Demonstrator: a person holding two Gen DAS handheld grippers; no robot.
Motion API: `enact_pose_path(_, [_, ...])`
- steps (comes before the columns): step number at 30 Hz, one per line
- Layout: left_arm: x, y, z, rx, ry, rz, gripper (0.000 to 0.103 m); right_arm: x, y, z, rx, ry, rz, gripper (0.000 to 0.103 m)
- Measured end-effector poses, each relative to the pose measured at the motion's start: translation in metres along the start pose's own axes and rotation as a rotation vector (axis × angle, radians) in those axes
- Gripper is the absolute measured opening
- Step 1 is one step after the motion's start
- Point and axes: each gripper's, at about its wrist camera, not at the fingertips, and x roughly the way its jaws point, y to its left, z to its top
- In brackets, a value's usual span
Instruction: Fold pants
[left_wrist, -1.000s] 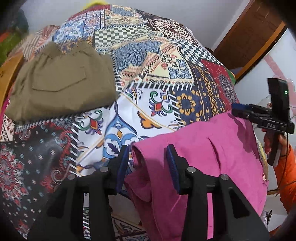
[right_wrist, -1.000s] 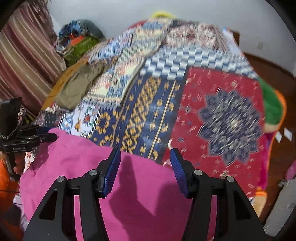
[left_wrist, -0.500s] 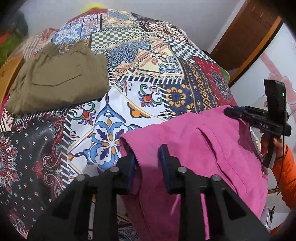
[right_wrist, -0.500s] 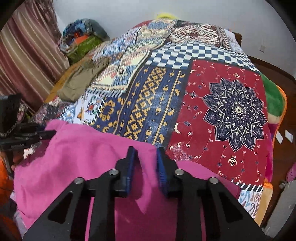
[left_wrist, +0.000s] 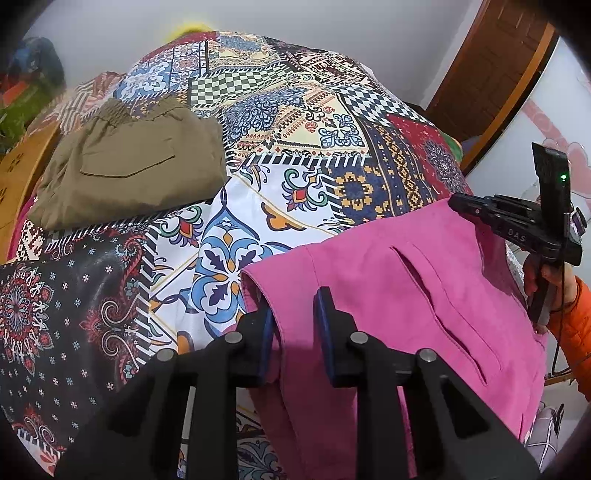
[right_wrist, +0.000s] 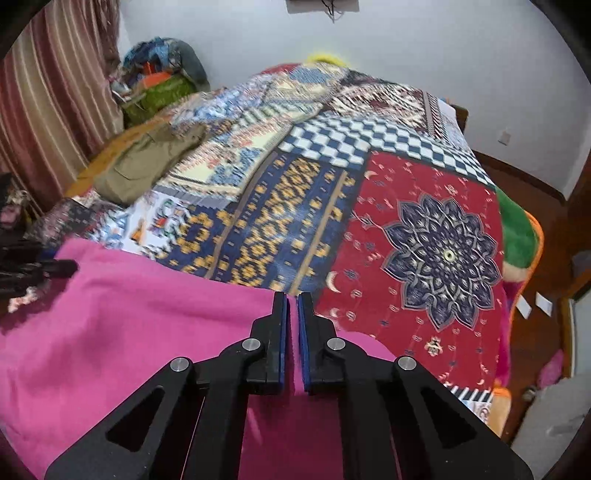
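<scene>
Pants (left_wrist: 406, 295), pink, lie on the quilt's (left_wrist: 295, 192) near edge. The left gripper (left_wrist: 291, 332) clamps one corner and the right gripper (right_wrist: 293, 339) pinches the other edge. Lifting both evenly should keep the fold square. Beyond, olive trousers (left_wrist: 129, 166) sit folded, well clear.

Two pairs of pants lie on the bed: one pink pair (left_wrist: 406, 295) at the near edge and one olive-brown pair (left_wrist: 129, 170) folded farther back. One patchwork quilt (left_wrist: 295, 140) covers the bed. Two grippers are in play, the left gripper (left_wrist: 291, 321) and the right gripper (right_wrist: 291, 325), each with two blue-padded fingers. One hand (left_wrist: 543, 273) in an orange sleeve shows. One striped curtain (right_wrist: 51, 103) hangs at the side, and one heap of clothes (right_wrist: 159, 81) sits by the wall.
</scene>
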Motion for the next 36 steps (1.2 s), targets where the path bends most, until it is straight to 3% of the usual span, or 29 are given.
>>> enact_pose_path(2, [-0.001, -0.001, -0.001, 0.010, -0.005, 0.012, 0.022, -0.001, -0.006, -0.002, -0.019, 0.002, -0.069, 0.004])
enact_pose_path(7, [-0.006, 0.000, -0.001, 0.001, -0.004, 0.034, 0.022, -0.023, -0.017, -0.006, 0.014, 0.000, -0.095, 0.004])
enact_pose_path(10, [-0.025, -0.002, 0.002, 0.009, -0.045, 0.073, 0.023, -0.050, -0.011, -0.007, 0.029, -0.030, -0.055, 0.007])
enact_pose_path(14, [-0.051, -0.006, 0.001, -0.002, -0.079, 0.061, 0.027, -0.070, 0.009, -0.013, 0.049, -0.043, 0.059, 0.030])
enact_pose_path(16, [-0.057, -0.014, -0.005, 0.006, -0.071, 0.044, 0.027, -0.066, 0.022, -0.022, 0.047, -0.017, 0.102, 0.031])
enact_pose_path(21, [-0.046, -0.029, -0.037, 0.020, 0.013, 0.020, 0.027, -0.053, 0.040, -0.059, 0.036, 0.097, 0.105, 0.031])
enact_pose_path(23, [-0.041, -0.033, -0.053, 0.050, 0.022, 0.064, 0.031, -0.052, 0.037, -0.076, 0.040, 0.129, 0.081, 0.031])
enact_pose_path(25, [-0.049, -0.036, -0.066, 0.075, -0.036, 0.141, 0.049, -0.059, 0.027, -0.087, 0.075, 0.136, 0.056, 0.034])
enact_pose_path(26, [-0.053, -0.037, -0.068, 0.080, -0.048, 0.162, 0.051, -0.063, 0.020, -0.093, 0.102, 0.142, 0.051, 0.036])
enact_pose_path(32, [-0.074, -0.024, -0.073, 0.022, -0.038, 0.172, 0.051, -0.101, 0.002, -0.114, 0.147, 0.135, -0.057, 0.036])
enact_pose_path(36, [-0.097, -0.015, -0.080, -0.062, -0.073, 0.142, 0.065, -0.130, 0.002, -0.113, 0.179, 0.053, -0.052, 0.038])
